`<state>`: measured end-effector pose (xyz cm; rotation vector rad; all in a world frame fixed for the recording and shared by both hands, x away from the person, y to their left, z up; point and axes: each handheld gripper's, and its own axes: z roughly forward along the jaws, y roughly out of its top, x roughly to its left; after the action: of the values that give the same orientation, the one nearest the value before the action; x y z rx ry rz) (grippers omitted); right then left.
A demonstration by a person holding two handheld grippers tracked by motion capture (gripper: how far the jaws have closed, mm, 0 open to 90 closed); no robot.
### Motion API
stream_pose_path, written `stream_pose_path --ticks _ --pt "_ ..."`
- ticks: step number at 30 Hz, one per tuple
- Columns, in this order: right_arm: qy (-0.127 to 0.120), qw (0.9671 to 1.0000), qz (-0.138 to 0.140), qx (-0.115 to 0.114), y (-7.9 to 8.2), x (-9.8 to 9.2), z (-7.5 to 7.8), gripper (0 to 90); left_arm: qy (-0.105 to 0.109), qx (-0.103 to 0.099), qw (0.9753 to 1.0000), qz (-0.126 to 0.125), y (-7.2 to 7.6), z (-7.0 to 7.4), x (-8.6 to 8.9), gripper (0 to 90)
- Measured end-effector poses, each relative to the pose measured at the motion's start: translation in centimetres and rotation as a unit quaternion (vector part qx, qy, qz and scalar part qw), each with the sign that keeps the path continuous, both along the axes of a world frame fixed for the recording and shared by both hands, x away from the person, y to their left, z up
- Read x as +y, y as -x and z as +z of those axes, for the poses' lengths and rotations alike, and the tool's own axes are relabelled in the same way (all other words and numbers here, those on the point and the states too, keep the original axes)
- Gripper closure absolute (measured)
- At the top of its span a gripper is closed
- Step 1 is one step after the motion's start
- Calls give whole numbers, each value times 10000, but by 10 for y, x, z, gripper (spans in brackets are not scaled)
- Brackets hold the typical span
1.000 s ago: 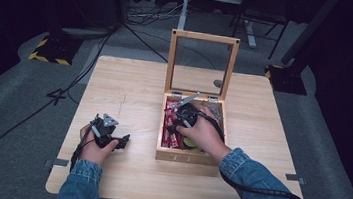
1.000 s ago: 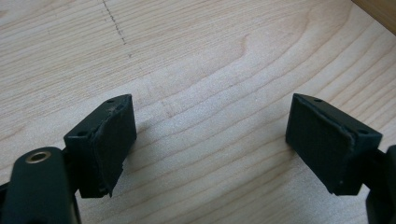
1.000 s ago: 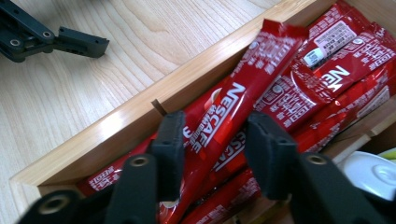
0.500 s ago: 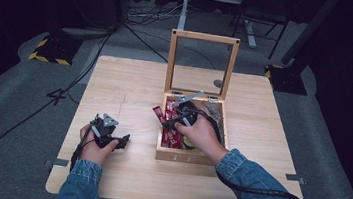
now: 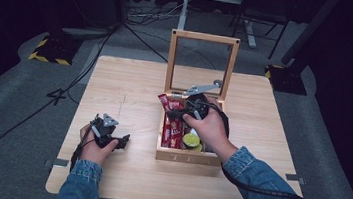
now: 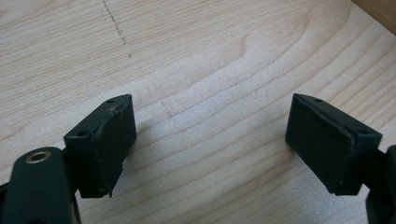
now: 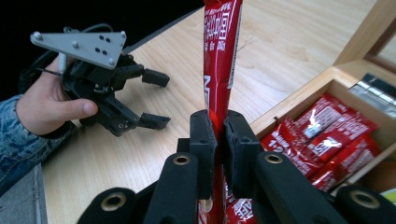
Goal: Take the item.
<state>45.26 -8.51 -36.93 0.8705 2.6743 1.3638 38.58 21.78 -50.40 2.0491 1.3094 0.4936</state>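
**Lifting a sachet clear of the tea box**

At left, the left gripper (image 5: 122,142) rests on the table (image 5: 130,89) with its jaws spread wide and nothing between them — its own view shows bare wood between the two pads (image 6: 109,144). Right of it stands the box (image 5: 188,156), lid upright, with more red sachets (image 7: 327,135) lying in its left compartment and a green-topped pod (image 5: 191,140) nearer the front wall. Over the box, the right gripper (image 7: 219,135) is clamped on a red sachet (image 7: 219,60), pinched near its lower end so that most of the packet stands up past the jaws. To do this step well, the grip should probably stay firm and the lift go straight up until the tail clears the wall — a sideways pull too soon could snag the packet on the rim or drag a neighbour out. Once clear, carrying it leftward to open table looks safest.
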Motion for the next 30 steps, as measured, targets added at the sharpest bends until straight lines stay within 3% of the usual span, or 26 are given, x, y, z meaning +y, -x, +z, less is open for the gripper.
stream_pose_path --ticks 13,23,30 --pt "-111 9994 -129 -312 0 -26 20 830 -15 -6 10000 -53 -1 0 1 165" --pt "-198 9980 -388 -467 1 -57 33 831 3 8 9999 -108 -3 0 1 150" --pt "-111 9965 -599 -573 -2 -85 39 832 -4 2 10000 -93 -4 0 1 148"
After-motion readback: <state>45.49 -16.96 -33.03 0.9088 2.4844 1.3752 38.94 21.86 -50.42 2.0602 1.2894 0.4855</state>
